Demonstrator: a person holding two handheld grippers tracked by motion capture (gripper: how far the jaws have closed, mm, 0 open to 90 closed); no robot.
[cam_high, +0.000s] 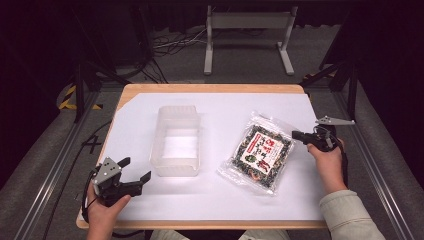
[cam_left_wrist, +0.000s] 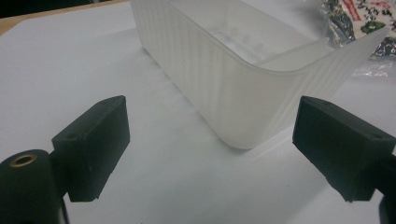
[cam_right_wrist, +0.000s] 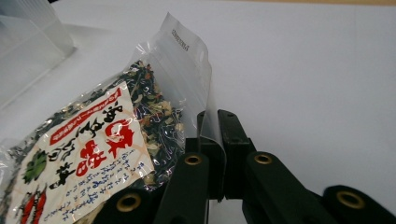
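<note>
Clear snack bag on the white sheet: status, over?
Right claw shut on the clear plastic bag of dried mix with a red-lettered label, pinching its edge. Left claw open, idle beside the translucent white plastic tub. Nothing in the way.

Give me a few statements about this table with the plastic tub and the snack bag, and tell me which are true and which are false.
1. The right gripper is clamped on the clear edge of the dried-food bag. True.
2. The left gripper is holding the translucent plastic tub. False: its jaws stand wide open, short of the tub and apart from it.
3. The tub already has the bag in it. False: the tub is empty and the bag is beside it on the white sheet.
4. The bag carries a white label with red characters. True.
5. The tub lies tipped on its side. False: it stands upright, open side up.
</note>
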